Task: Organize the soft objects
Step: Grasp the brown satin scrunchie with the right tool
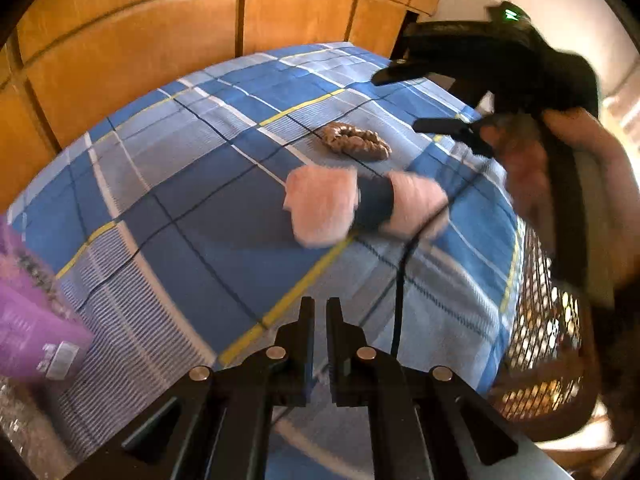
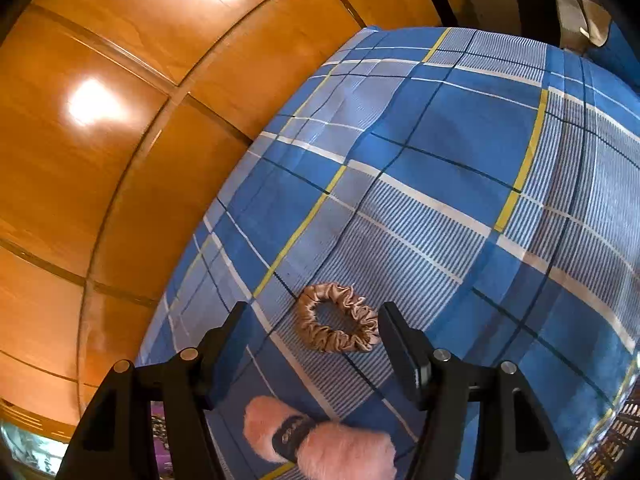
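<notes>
— Starting with the biggest thing, we have the plaid bedspread (image 2: 460, 168): a soft, yielding bed under everything, so anything we press on will sink a little.

— Agreed. On it lies the pink fluffy piece with the dark band (image 1: 362, 206), near us and towards the middle. We judge it light, plush and squashy. Shall we take it by the band?

— Probably; the fur looks likely to slip, while the band (image 2: 291, 432) offers a narrower, firmer waist.

— Farther off is the tan satin scrunchie (image 2: 338, 318), flat on the cloth. Weightless, limp, slick fabric, we reckon, so we pinch across one side of the ring.

— Our right gripper (image 2: 316, 332) hangs above it, jaws spread wide and empty, the scrunchie showing between them.

— And our left gripper (image 1: 320, 316) has its fingers drawn together on nothing, short of the pink piece.
</notes>
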Demonstrator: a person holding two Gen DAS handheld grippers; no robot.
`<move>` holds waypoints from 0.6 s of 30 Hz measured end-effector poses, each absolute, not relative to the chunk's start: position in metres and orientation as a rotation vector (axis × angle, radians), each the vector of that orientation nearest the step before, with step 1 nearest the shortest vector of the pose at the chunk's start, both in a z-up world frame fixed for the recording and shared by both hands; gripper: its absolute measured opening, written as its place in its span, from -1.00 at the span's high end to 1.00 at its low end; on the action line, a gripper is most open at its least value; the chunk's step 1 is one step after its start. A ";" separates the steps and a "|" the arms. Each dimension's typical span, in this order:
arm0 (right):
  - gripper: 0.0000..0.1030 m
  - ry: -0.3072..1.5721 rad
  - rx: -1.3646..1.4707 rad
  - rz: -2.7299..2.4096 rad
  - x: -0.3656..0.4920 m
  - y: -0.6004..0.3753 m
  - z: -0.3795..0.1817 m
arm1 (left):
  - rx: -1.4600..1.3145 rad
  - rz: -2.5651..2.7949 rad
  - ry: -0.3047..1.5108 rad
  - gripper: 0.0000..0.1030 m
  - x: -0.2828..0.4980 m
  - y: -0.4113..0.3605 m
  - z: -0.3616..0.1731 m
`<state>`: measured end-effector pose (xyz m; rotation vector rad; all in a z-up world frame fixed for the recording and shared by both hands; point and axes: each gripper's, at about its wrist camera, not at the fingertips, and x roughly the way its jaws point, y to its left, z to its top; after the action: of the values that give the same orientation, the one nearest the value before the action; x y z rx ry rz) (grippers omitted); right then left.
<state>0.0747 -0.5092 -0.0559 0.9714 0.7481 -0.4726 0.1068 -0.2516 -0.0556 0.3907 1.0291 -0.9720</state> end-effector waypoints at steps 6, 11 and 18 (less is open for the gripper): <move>-0.28 0.873 0.957 -0.356 0.094 -0.496 -0.068 | 0.326 -0.935 1.052 0.87 0.113 -0.238 -0.048; -0.28 0.989 0.788 -0.298 0.114 -0.478 -0.062 | 0.295 -0.916 1.044 0.80 0.117 -0.230 -0.044; -0.28 1.014 0.708 -0.376 0.119 -0.511 -0.061 | 0.183 -0.919 1.117 0.68 0.134 -0.244 -0.048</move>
<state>0.1189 -0.5110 -0.0605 0.7083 1.0137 -0.3757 0.1339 -0.2440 -0.0482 0.1831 1.1171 -0.9187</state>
